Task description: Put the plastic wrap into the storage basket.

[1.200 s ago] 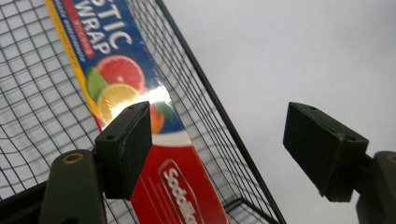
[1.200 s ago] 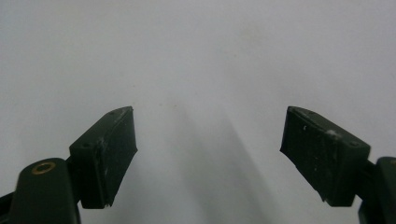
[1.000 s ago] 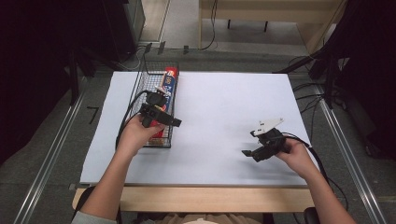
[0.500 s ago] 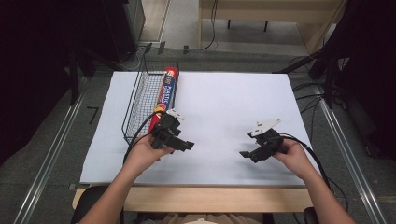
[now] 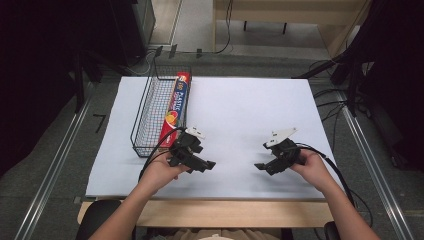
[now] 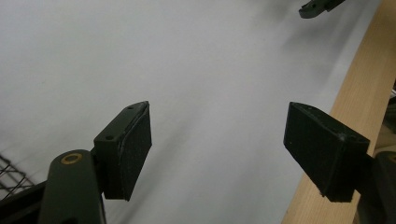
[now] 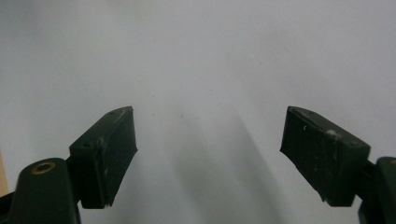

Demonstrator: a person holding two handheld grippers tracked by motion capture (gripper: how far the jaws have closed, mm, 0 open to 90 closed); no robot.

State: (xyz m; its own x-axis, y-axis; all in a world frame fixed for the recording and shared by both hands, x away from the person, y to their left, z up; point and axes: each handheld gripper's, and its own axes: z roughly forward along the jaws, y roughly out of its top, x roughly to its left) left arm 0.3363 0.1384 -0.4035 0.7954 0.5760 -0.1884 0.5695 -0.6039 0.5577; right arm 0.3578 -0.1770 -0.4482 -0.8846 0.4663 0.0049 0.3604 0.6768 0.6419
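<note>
A long red and blue box of plastic wrap (image 5: 176, 107) lies along the right side of a black wire basket (image 5: 146, 111) at the table's left. My left gripper (image 5: 207, 165) is held over the white sheet just in front of the basket's near right corner, jaws pointing right. In the left gripper view it (image 6: 219, 158) stands open with nothing between its pads. My right gripper (image 5: 261, 166) is held low at the front right, pointing left toward the other one. In the right gripper view it (image 7: 210, 154) is open and empty over bare white sheet.
A white sheet (image 5: 240, 105) covers the tabletop; its wooden front edge (image 5: 220, 212) runs under the forearms. A corner of the basket mesh (image 6: 11, 175) and the other gripper's jaw tip (image 6: 320, 6) appear in the left gripper view. Metal rails flank the table.
My left gripper has come back from over the basket toward the front edge and to the right, sinking lower. The box stays in the basket. The right gripper has kept still.
</note>
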